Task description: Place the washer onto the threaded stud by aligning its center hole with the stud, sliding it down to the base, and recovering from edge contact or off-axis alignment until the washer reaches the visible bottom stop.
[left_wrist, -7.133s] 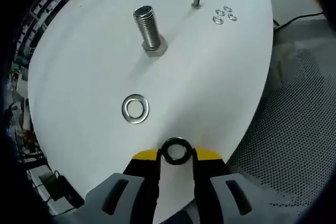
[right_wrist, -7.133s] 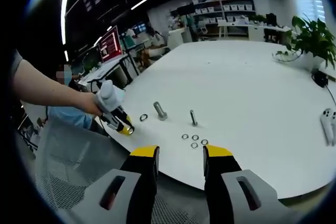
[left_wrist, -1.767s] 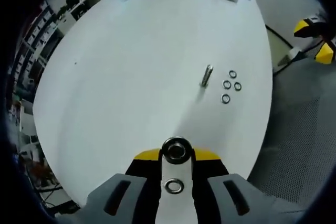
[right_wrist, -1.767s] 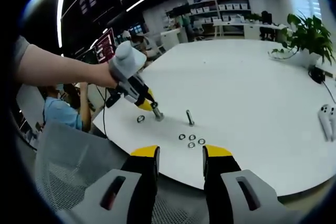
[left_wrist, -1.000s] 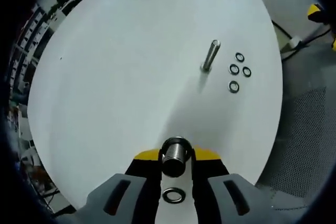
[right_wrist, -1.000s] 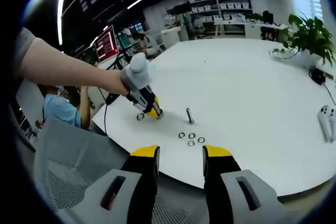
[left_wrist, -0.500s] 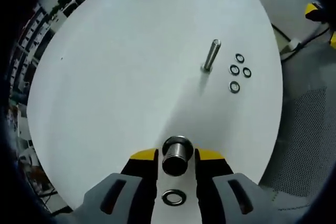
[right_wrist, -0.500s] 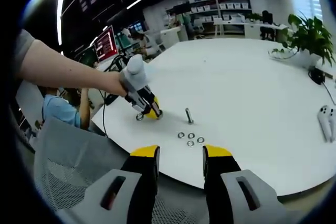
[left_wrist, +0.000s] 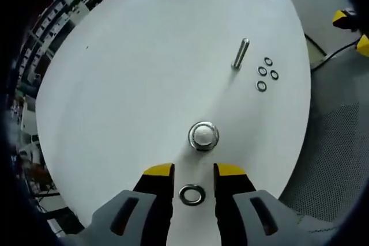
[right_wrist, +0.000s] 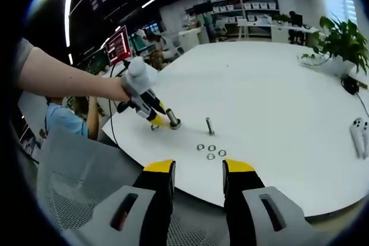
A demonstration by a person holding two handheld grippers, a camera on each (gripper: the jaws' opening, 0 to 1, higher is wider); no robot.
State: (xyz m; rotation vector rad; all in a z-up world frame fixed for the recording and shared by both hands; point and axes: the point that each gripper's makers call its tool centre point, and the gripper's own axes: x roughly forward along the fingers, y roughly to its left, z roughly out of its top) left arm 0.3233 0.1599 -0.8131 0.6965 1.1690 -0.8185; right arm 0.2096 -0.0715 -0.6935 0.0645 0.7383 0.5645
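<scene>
The large threaded stud [left_wrist: 203, 135] stands on its hex base on the white table [left_wrist: 132, 73]. I look at it almost end-on, with a metal ring around it; how far down the ring sits I cannot tell. My left gripper [left_wrist: 194, 172] is open and empty, drawn back from the stud. A loose large washer [left_wrist: 192, 195] lies flat on the table, showing between its jaws. In the right gripper view a hand holds the left gripper [right_wrist: 154, 118] beside the stud [right_wrist: 172, 119]. My right gripper [right_wrist: 198, 168] is open off the table's near edge.
A thin stud [left_wrist: 240, 53] stands farther along the table with several small washers [left_wrist: 265, 74] beside it. A mesh chair [right_wrist: 75, 188] is near the table edge. A white controller [right_wrist: 360, 133] and a plant [right_wrist: 340, 41] are at the far right.
My left gripper let go of the dark washer on the large stud, opened and pulled back. The stud now stands free ahead of its jaws. My right gripper has stayed put.
</scene>
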